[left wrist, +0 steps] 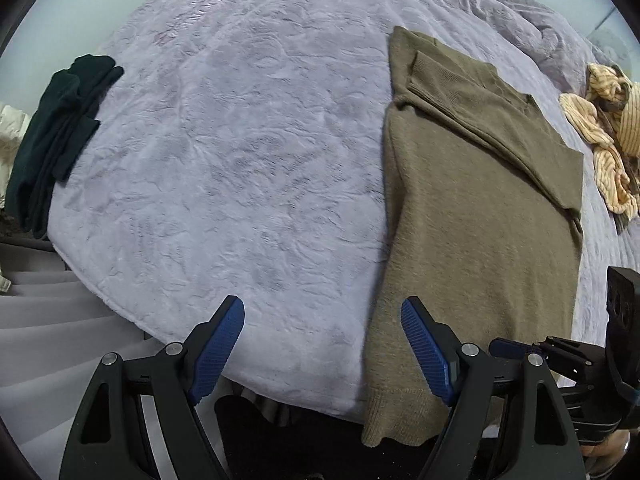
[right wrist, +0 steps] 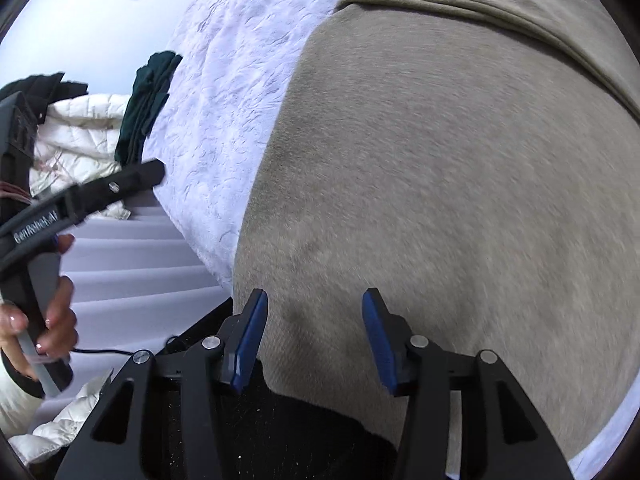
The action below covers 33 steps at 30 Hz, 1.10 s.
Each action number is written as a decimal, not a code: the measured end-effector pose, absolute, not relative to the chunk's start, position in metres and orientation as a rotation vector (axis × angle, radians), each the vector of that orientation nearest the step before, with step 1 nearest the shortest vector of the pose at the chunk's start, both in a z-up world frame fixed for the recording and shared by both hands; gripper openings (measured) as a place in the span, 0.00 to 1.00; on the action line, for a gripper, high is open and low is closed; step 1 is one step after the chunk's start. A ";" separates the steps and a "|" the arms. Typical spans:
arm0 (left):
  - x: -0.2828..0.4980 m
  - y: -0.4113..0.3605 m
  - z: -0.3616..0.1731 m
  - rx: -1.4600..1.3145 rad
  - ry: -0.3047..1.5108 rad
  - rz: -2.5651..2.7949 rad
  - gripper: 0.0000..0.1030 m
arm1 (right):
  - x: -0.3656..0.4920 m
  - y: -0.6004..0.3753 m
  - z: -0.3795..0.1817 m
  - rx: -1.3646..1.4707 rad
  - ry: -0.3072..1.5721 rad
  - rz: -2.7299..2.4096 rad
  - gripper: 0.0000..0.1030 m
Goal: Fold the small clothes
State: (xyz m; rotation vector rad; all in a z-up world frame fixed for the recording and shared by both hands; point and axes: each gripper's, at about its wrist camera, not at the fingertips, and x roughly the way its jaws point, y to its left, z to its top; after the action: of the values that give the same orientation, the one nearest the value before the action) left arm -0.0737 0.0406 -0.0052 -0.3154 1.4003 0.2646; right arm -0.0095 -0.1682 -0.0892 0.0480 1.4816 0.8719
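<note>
Both grippers [left wrist: 322,328] [right wrist: 316,316] gape above the olive sweater [left wrist: 472,208].

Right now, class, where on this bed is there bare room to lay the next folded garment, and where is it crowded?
Free: the wide stretch of lilac blanket between the dark green folded clothes at its left edge and the olive sweater. Crowded: the right side, where the sweater lies with the striped yellow garment bunched beyond it.

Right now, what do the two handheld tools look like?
Both match: black angular linkage arms with silver pivot pins, fingers faced with ribbed blue pads. The left tool carries white lettering along its side and a thin black cable below the grip. The right tool looks identical.
</note>
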 end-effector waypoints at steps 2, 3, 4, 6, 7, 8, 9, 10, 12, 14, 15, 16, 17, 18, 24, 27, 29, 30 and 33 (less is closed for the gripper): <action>-0.072 0.030 -0.012 -0.288 1.422 0.224 1.00 | -0.014 -0.176 -0.088 0.070 1.470 0.840 0.60; -0.072 0.026 -0.016 -0.273 1.425 0.211 1.00 | -0.016 -0.176 -0.089 0.077 1.467 0.827 0.62; -0.072 0.022 -0.021 -0.262 1.428 0.182 1.00 | -0.019 -0.179 -0.089 0.087 1.464 0.811 0.62; -0.073 0.017 -0.029 -0.241 1.430 0.136 1.00 | -0.027 -0.186 -0.089 0.109 1.457 0.778 0.63; -0.076 0.018 -0.032 -0.235 1.427 0.124 1.00 | -0.031 -0.189 -0.089 0.126 1.455 0.764 0.63; -0.078 0.019 -0.034 -0.234 1.423 0.116 1.00 | -0.037 -0.191 -0.090 0.151 1.456 0.757 0.63; -0.082 0.021 -0.037 -0.238 1.422 0.113 1.00 | -0.043 -0.193 -0.090 0.175 1.457 0.758 0.63; -0.086 0.024 -0.039 -0.246 1.420 0.114 1.00 | -0.049 -0.193 -0.091 0.194 1.460 0.758 0.63; -0.092 0.034 -0.042 -0.259 1.422 0.116 1.00 | -0.065 -0.189 -0.094 0.217 1.472 0.772 0.63; -0.098 0.044 -0.045 -0.244 1.429 0.121 1.00 | -0.084 -0.180 -0.098 0.224 1.491 0.805 0.63; -0.101 0.047 -0.046 -0.229 1.434 0.127 1.00 | -0.091 -0.175 -0.100 0.226 1.499 0.820 0.63; -0.105 0.050 -0.047 -0.216 1.438 0.132 1.00 | -0.098 -0.170 -0.104 0.235 1.512 0.839 0.63; -0.109 0.053 -0.047 -0.209 1.438 0.132 1.00 | -0.107 -0.163 -0.109 0.251 1.529 0.861 0.63; -0.113 0.056 -0.049 -0.205 1.440 0.134 1.00 | -0.112 -0.159 -0.114 0.261 1.538 0.869 0.63; -0.130 0.070 -0.059 -0.190 1.465 0.139 1.00 | -0.124 -0.140 -0.135 0.360 1.470 0.818 0.63; -0.136 0.074 -0.060 -0.179 1.462 0.130 1.00 | -0.117 -0.151 -0.117 0.438 1.328 0.760 0.63; -0.140 0.077 -0.062 -0.166 1.460 0.129 1.00 | -0.112 -0.156 -0.119 0.489 1.306 0.744 0.63; -0.141 0.078 -0.062 -0.165 1.459 0.133 1.00 | -0.110 -0.155 -0.123 0.514 1.317 0.746 0.63; -0.147 0.090 -0.062 -0.186 1.453 0.152 1.00 | -0.107 -0.141 -0.133 0.555 1.337 0.783 0.65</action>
State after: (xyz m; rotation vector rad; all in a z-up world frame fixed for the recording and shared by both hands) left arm -0.1471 0.0900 -0.0618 -0.1861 1.4532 0.1519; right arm -0.1075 -0.1412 -0.1334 0.5552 1.3371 0.7825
